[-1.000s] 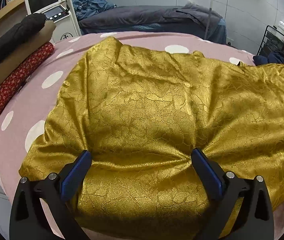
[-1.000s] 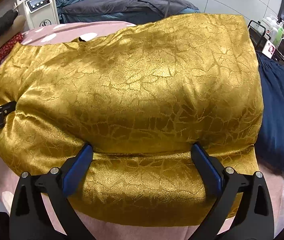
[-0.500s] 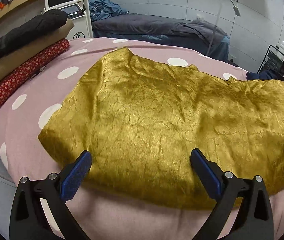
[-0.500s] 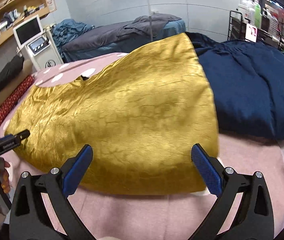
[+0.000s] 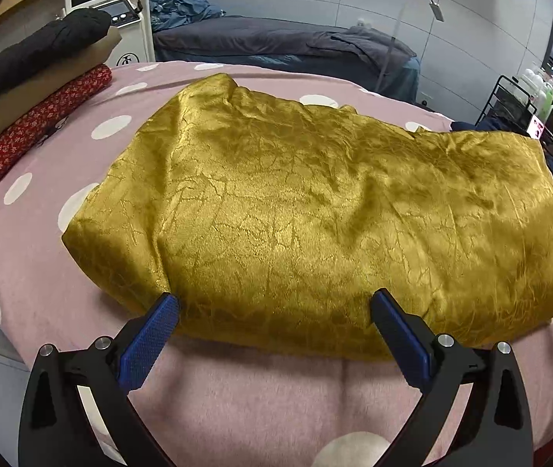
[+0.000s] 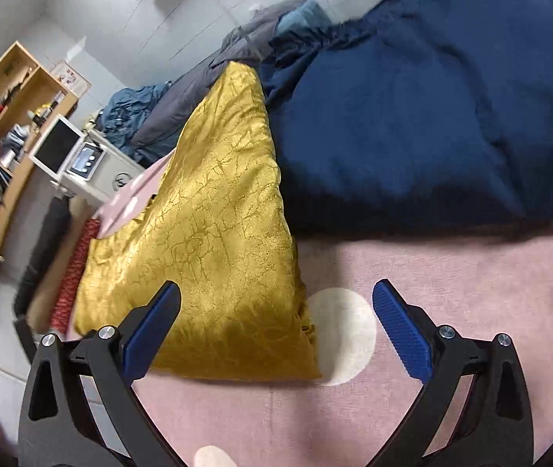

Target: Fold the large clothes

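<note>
Bed: a wide pink cover with white dots (image 5: 260, 397) carries everything, and the cloth lies across the middle of it.
Gold cloth: the shiny gold cloth (image 5: 315, 210) lies doubled, its rounded fold at the near edge and a looser flap trailing off to the left.
Progress: one fold looks done; it reads as roughly halfway, with at least one more fold and some smoothing to come.
Look: crinkled weave, soft creases, far edge uneven, right end squared off (image 6: 222, 241).
Blue pile: a dark blue heap (image 6: 424, 101) butts against the cloth's right side.
Left claw: the left gripper (image 5: 274, 303) is spread wide, holding nothing, tips at the fold.
Right claw: the right gripper (image 6: 276, 292) is spread too, empty, straddling the near corner.
</note>
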Motion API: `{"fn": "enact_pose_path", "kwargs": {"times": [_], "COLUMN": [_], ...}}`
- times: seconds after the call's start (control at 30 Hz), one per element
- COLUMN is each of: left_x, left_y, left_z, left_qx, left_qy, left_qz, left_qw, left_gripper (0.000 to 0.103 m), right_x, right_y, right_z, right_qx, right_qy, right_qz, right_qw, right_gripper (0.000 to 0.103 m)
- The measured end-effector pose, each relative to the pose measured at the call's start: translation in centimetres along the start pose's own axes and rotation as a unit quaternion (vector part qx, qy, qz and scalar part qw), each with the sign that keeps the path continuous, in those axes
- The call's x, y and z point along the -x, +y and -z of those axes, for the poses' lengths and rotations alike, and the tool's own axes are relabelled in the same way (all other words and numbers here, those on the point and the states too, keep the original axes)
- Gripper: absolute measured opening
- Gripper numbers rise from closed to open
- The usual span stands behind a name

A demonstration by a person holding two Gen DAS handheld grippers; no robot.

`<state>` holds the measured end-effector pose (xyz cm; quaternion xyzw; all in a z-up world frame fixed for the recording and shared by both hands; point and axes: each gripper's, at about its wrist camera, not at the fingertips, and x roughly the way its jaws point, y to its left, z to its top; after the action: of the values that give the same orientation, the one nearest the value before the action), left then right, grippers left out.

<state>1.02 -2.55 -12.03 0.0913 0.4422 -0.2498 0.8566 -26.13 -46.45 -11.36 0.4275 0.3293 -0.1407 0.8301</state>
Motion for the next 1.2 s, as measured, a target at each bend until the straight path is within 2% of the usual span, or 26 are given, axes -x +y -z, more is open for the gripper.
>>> {"fn": "enact_pose_path", "kwargs": {"times": [0.1,0.2,0.37,0.47,0.53,0.73,0.83,0.97,1.07,1.13,1.2], "left_x": [-0.1,-0.3,-0.8,-0.7,-0.5,0.7,1.8,2.5,0.5,-1.1,-2.6], "left_y": [0.3,0.8,1.7,1.7,1.5,1.7,3.6,8.7,13.0,14.2,14.8], "left_z": [0.3,0.7,1.3,1.2,1.0,-0.5,-2.3,-5.3,-7.0,-7.3,-7.1], "left_qx": [0.004,0.013,0.029,0.034,0.027,0.002,0.009,0.052,0.083,0.076,0.067], "left_qy": [0.007,0.018,0.032,0.032,0.031,0.020,0.000,-0.019,0.017,0.044,0.061], "left_qz": [0.010,0.018,0.028,0.034,0.038,0.070,0.076,0.062,0.035,0.022,0.046], "left_qw": [0.9999,0.9996,0.9987,0.9983,0.9984,0.9974,0.9971,0.9965,0.9958,0.9959,0.9948], "left_gripper": [0.097,0.097,0.097,0.097,0.097,0.097,0.097,0.097,0.097,0.097,0.097], "right_x": [-1.9,-4.0,-6.7,-8.1,-9.0,-9.9,-9.9,-10.0,-10.2,-10.2,-10.2], "right_y": [-0.8,-0.9,1.2,2.2,2.7,3.8,3.8,4.2,4.2,4.2,4.2], "right_z": [-0.5,-0.5,-0.9,-1.3,-1.5,-1.0,-0.8,-0.7,-0.9,-1.0,-1.0], "right_qx": [-0.016,-0.021,0.023,0.017,0.012,0.028,0.035,0.044,0.043,0.044,0.045], "right_qy": [0.025,0.055,0.069,0.088,0.099,0.109,0.107,0.104,0.106,0.107,0.108], "right_qz": [-0.027,-0.033,-0.003,-0.021,-0.026,-0.005,-0.005,0.004,0.007,0.008,0.008], "right_qw": [0.999,0.998,0.997,0.996,0.995,0.994,0.994,0.994,0.993,0.993,0.993], "right_gripper": [0.097,0.097,0.097,0.097,0.097,0.098,0.098,0.098,0.098,0.098,0.098]}}
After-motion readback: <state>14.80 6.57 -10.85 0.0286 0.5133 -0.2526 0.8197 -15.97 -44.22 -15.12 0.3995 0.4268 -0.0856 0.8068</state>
